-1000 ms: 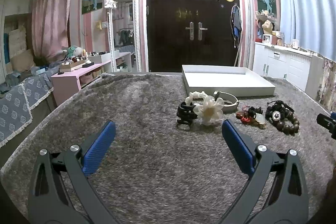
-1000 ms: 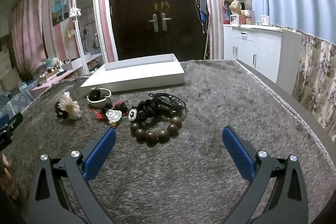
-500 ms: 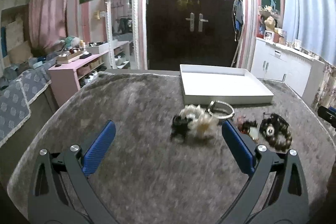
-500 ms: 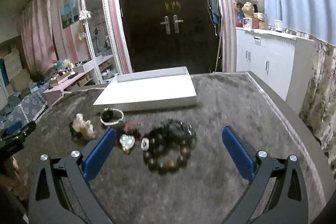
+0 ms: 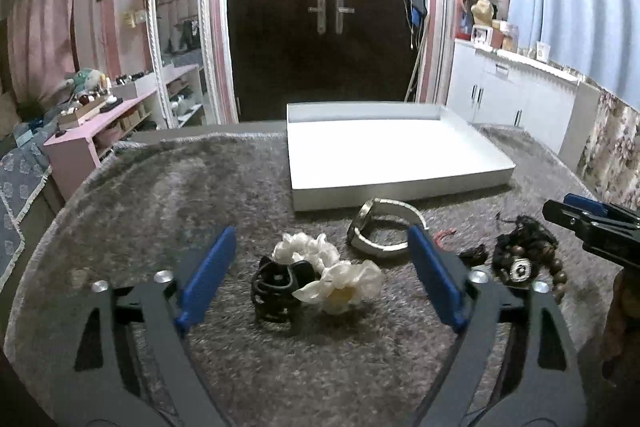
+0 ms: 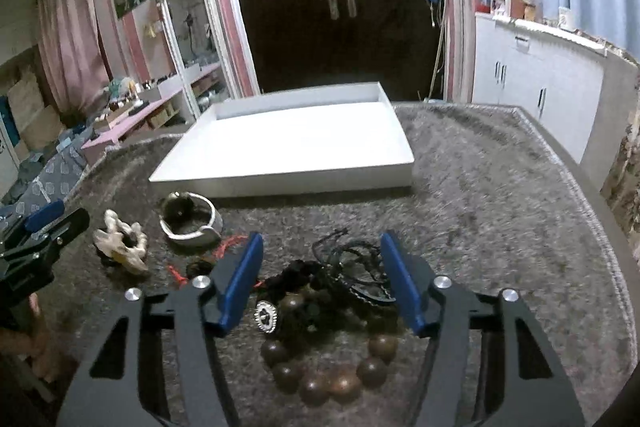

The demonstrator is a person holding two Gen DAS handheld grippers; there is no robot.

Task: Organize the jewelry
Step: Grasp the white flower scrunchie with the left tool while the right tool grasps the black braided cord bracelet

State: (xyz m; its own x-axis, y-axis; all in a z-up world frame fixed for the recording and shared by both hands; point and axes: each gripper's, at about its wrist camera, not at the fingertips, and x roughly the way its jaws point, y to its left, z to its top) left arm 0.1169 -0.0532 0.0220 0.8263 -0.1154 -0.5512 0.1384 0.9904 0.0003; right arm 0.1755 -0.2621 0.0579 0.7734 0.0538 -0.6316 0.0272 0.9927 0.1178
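Grey shag-covered table [image 5: 160, 195]. One white shallow tray [image 5: 400, 183], nothing in it, at the far side. In front of it, loose jewelry in a row:
- one silver bangle [image 5: 382, 231];
- one brown wooden-bead bracelet [image 6: 328, 375] with black cords;
- one cream flower hair clip [image 5: 320, 279].

Left hand-held gripper [image 5: 322, 273] and right hand-held gripper [image 6: 322, 277], jaws just narrowing, spread around clip and bracelet, not yet pinching.

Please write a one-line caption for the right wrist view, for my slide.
Right gripper, jaws closing but not yet gripping, straddles a wooden bead bracelet and black cords on grey carpet, before an empty white tray.
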